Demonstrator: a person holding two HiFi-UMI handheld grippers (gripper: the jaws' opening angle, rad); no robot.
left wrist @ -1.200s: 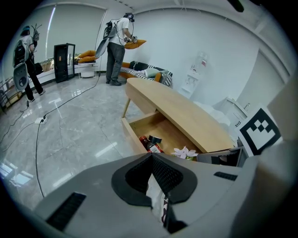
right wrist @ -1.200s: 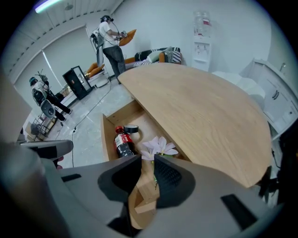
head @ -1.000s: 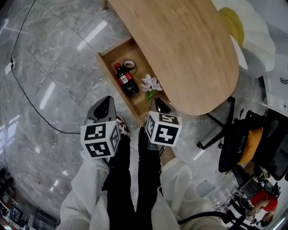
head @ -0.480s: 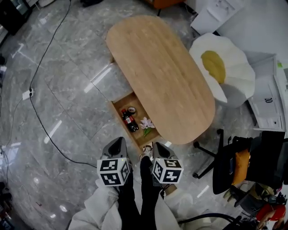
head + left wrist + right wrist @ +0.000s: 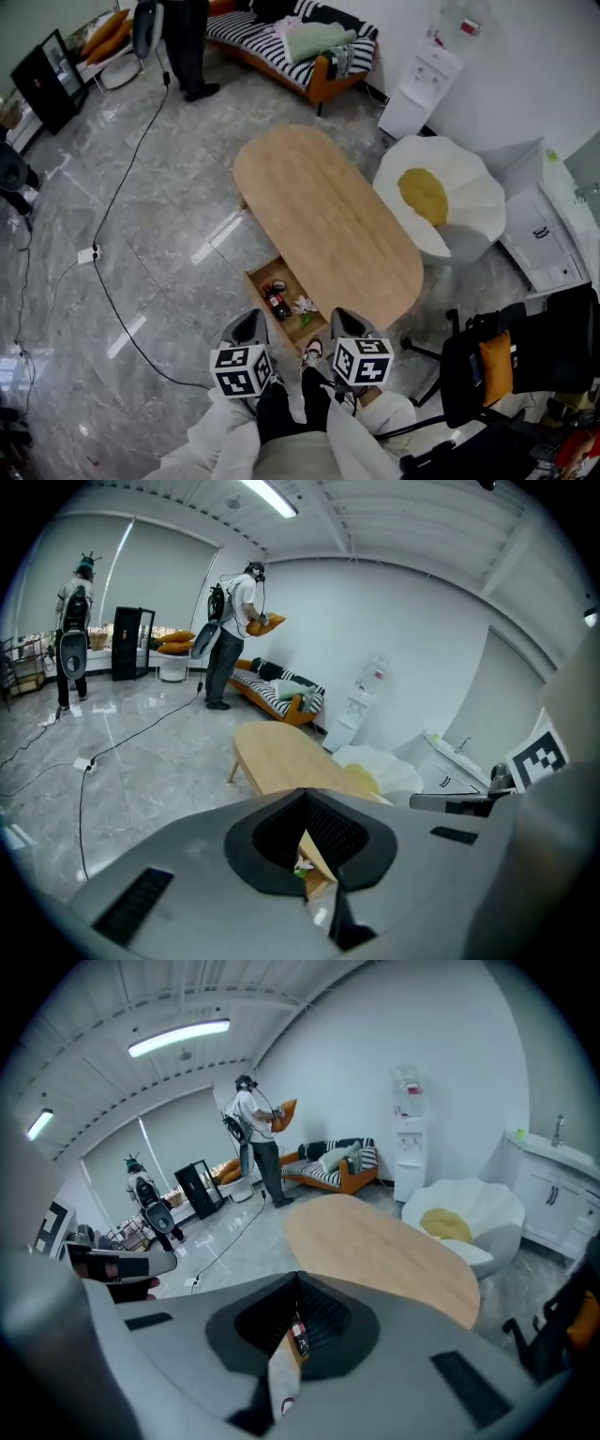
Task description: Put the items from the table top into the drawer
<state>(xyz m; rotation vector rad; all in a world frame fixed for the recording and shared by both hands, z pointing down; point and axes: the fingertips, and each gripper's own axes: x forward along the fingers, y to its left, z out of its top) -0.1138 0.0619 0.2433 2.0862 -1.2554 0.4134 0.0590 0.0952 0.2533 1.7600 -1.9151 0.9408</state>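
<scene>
The drawer [image 5: 255, 289] stands pulled out from the oval wooden bench [image 5: 328, 216], lower centre of the head view. Inside lie a dark bottle [image 5: 276, 302] with a red label, its print too small to read, and a pale flower [image 5: 304, 306] just beside it. The left gripper [image 5: 249, 321] and right gripper [image 5: 346, 319], at bottom centre, both have their jaws closed together, holding nothing.

Left tool [image 5: 247, 323] and right tool [image 5: 346, 321] hold jaws together.
</scene>
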